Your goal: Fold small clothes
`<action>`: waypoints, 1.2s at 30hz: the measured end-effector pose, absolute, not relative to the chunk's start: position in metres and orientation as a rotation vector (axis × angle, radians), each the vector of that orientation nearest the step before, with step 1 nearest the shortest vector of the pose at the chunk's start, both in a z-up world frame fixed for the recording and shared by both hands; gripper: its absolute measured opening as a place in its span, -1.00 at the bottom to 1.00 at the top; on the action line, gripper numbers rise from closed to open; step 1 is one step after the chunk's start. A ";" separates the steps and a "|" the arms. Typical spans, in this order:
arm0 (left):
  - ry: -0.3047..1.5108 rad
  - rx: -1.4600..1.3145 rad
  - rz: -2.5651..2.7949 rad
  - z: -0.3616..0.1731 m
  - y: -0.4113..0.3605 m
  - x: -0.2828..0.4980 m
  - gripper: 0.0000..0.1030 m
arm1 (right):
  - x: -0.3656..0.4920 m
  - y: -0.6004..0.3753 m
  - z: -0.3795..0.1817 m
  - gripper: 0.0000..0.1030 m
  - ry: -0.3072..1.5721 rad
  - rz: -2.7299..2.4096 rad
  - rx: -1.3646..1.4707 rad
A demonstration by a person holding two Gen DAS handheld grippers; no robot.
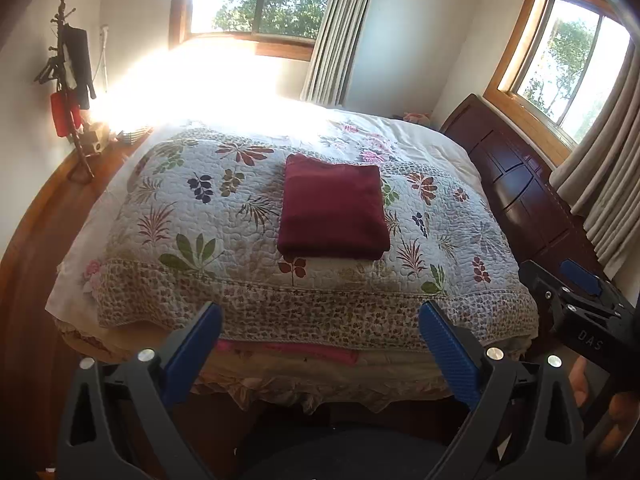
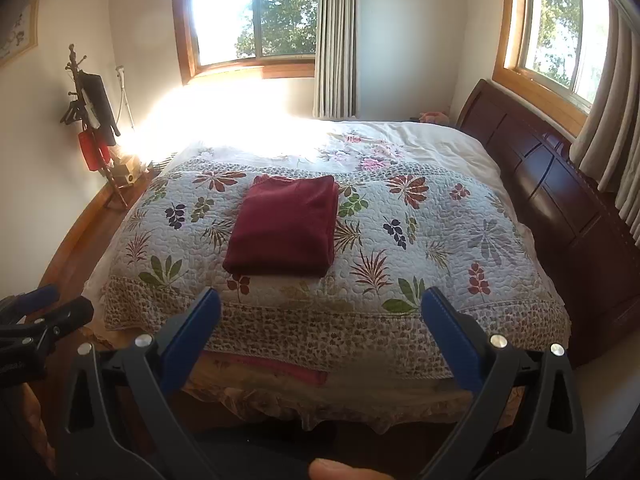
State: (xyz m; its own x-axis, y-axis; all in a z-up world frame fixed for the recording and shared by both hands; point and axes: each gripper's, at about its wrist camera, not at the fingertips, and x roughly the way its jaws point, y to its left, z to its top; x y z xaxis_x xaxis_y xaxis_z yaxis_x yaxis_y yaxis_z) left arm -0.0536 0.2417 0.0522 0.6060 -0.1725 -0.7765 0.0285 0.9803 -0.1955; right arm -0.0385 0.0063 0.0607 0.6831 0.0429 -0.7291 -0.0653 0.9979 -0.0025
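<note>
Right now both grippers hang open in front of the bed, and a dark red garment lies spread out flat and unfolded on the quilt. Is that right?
Not quite. The garment is already folded into a neat rectangle, its layered edges plain in the right wrist view. The rest holds: the left gripper and right gripper are open, short of the bed, and the garment lies on the quilt.

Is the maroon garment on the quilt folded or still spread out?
Folded. The maroon garment lies as a compact rectangle on the quilt, with stacked layers showing along its near and right edges.
</note>
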 end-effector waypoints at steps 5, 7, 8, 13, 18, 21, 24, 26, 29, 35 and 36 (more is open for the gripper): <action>0.915 -0.168 -0.120 0.053 0.242 -0.053 0.92 | -0.040 0.008 0.061 0.94 0.816 0.056 -0.031; 0.916 -0.167 -0.120 0.052 0.242 -0.052 0.92 | -0.039 0.008 0.061 0.94 0.817 0.058 -0.030; 0.916 -0.168 -0.120 0.052 0.242 -0.052 0.92 | -0.040 0.008 0.061 0.94 0.816 0.058 -0.031; 0.915 -0.167 -0.117 0.052 0.244 -0.050 0.92 | -0.038 0.009 0.061 0.94 0.818 0.063 -0.026; 0.916 -0.169 -0.115 0.052 0.246 -0.049 0.92 | -0.037 0.011 0.061 0.94 0.819 0.067 -0.029; 0.916 -0.169 -0.115 0.052 0.246 -0.048 0.92 | -0.035 0.014 0.060 0.94 0.822 0.072 -0.032; 0.917 -0.169 -0.115 0.051 0.246 -0.048 0.92 | -0.033 0.016 0.060 0.94 0.825 0.079 -0.036; 0.920 -0.170 -0.115 0.051 0.245 -0.047 0.92 | -0.033 0.017 0.059 0.94 0.826 0.081 -0.038; 0.923 -0.169 -0.119 0.050 0.244 -0.046 0.92 | -0.033 0.018 0.059 0.94 0.827 0.084 -0.040; 0.922 -0.166 -0.119 0.051 0.243 -0.046 0.92 | -0.032 0.019 0.059 0.94 0.827 0.088 -0.042; 0.921 -0.165 -0.119 0.051 0.243 -0.046 0.92 | -0.032 0.019 0.059 0.94 0.827 0.089 -0.042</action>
